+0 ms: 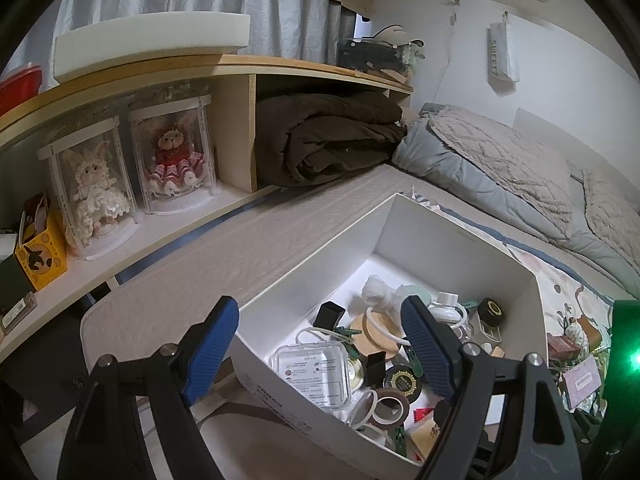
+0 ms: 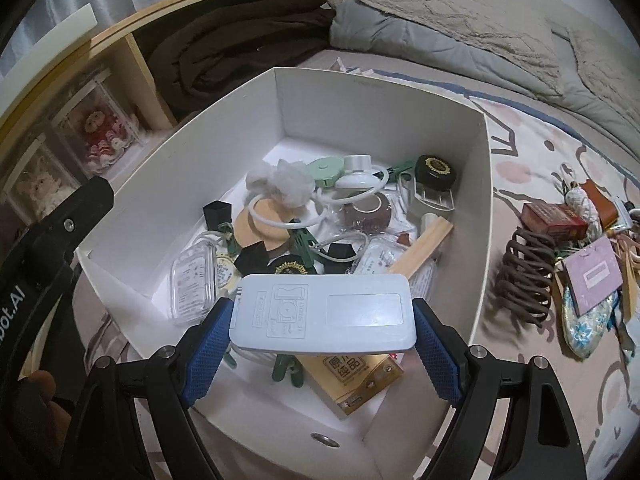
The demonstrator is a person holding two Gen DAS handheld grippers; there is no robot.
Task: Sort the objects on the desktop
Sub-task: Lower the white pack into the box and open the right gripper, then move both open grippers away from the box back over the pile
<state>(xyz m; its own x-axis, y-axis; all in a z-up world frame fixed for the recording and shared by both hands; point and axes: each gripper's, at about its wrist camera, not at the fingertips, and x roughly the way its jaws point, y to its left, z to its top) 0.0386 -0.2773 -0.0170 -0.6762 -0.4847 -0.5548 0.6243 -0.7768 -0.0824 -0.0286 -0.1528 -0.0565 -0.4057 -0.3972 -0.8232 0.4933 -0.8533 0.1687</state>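
Note:
A white cardboard box (image 2: 380, 112) sits on the bed, holding several small items: a clear plastic case (image 2: 194, 280), a brown tape roll (image 2: 368, 212), a black-lidded jar (image 2: 436, 172) and green clips. My right gripper (image 2: 322, 344) is above the box's near end, shut on a flat pale remote-like device (image 2: 324, 312) that spans its blue pads. My left gripper (image 1: 320, 312) stands open and holds nothing, with the white box's (image 1: 440, 248) left wall passing between its fingers. Its black body (image 2: 60, 220) shows at the left of the right wrist view.
Right of the box lies a loose pile: a brown hair claw (image 2: 524, 276), a red carton (image 2: 554, 220) and a lilac card (image 2: 596, 276). Left is a wooden shelf (image 1: 240, 68) with two cased dolls (image 1: 172, 152) and a brown blanket (image 1: 332, 136). A grey quilt (image 1: 500, 160) lies behind.

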